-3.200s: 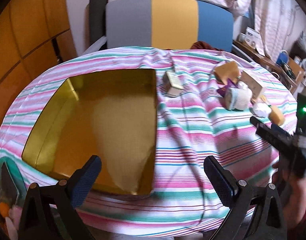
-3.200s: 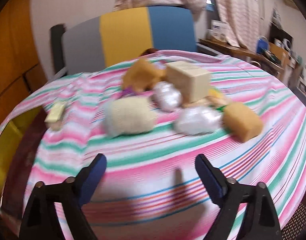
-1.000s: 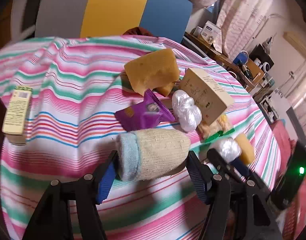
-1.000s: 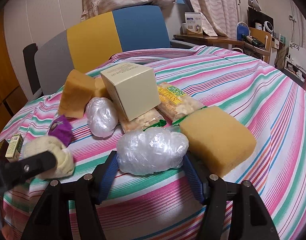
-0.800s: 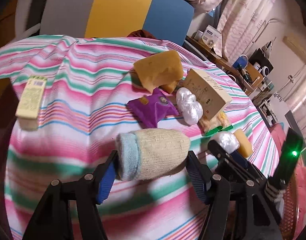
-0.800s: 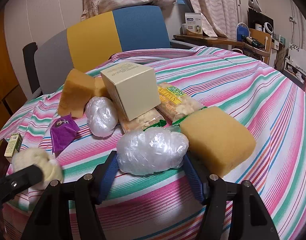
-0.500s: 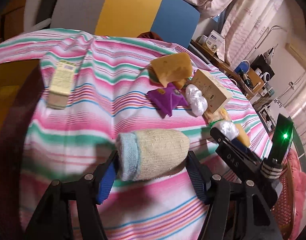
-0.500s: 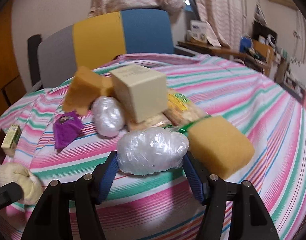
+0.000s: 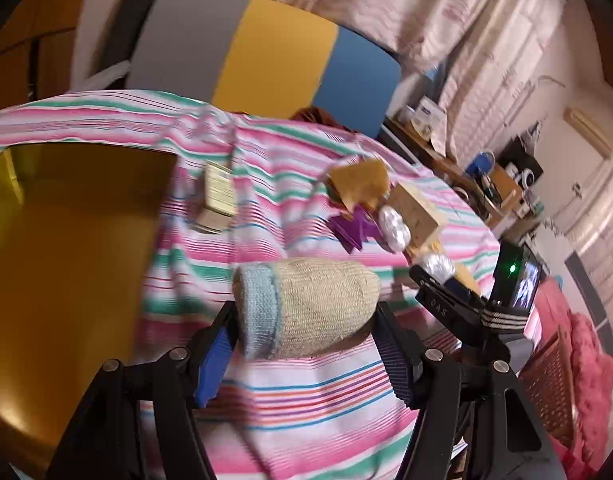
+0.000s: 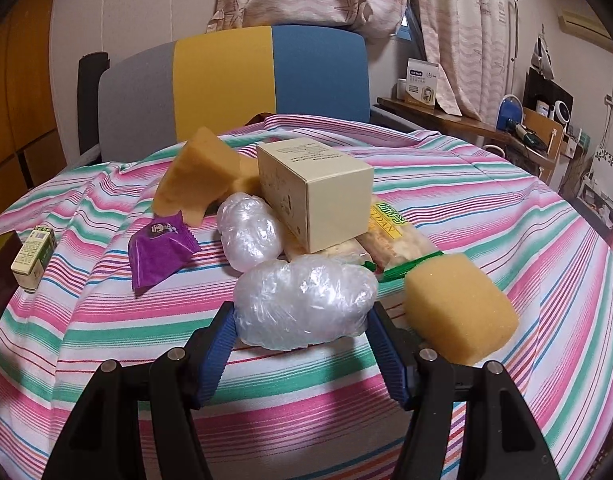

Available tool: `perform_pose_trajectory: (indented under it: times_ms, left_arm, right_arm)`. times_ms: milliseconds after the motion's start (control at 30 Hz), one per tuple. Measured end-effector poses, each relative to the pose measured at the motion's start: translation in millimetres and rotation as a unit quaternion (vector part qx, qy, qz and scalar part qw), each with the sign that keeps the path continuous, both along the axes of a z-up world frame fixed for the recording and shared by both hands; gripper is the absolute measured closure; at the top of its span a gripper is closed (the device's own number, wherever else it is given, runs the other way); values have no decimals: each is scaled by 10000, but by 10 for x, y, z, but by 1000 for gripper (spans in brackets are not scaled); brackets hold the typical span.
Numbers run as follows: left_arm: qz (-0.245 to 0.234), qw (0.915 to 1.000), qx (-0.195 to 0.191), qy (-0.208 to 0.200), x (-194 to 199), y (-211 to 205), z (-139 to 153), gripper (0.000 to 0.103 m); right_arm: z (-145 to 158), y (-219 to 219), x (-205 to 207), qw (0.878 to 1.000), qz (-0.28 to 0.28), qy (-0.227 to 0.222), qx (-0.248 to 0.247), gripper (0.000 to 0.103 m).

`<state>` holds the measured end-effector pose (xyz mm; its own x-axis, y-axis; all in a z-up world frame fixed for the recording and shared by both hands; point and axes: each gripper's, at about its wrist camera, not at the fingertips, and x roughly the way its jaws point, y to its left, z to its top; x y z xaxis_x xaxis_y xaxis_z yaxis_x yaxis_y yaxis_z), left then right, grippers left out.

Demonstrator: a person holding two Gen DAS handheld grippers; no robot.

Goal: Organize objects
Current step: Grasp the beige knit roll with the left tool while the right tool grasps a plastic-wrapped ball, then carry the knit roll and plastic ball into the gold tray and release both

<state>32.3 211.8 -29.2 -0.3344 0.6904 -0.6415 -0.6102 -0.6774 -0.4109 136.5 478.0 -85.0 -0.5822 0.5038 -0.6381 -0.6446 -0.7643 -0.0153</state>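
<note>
Carrying the rolled sock [image 9: 306, 306] clamped in my left gripper [image 9: 304, 344] toward the gold box [image 9: 66, 248] — probably airborne, view's blurry. Right gripper [image 10: 302, 346] pinches 1 plastic-wrapped bundle [image 10: 304, 302] beside the sponge [image 10: 458, 306] — lifted or not, can't tell.

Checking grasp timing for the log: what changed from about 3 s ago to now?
Both grippers were open and empty then. Now the left gripper is shut on the rolled sock and has carried it left toward the gold tray. The right gripper is shut on the plastic-wrapped bundle, still by the pile. The cream box, purple packet and sponges have not visibly moved.
</note>
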Motion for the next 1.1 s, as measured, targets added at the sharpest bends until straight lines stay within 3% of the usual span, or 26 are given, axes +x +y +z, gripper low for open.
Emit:
perform_pose_trajectory:
  times_ms: [333, 567, 833, 1100]
  left_arm:
    - [989, 9950, 128, 11, -234, -854, 110, 36]
    - [1672, 9859, -113, -28, -451, -1376, 6, 36]
    - [2308, 9720, -422, -146, -622, -1876, -168, 36]
    - [2696, 9617, -434, -233, -715, -2189, -221, 35]
  right_arm:
    - [97, -247, -12, 9980, 284, 36, 557, 37]
    - [161, -493, -76, 9942, 643, -114, 852, 37]
    - [380, -812, -46, 9945, 933, 458, 122, 37]
    - [620, -1479, -191, 9800, 1790, 838, -235, 37]
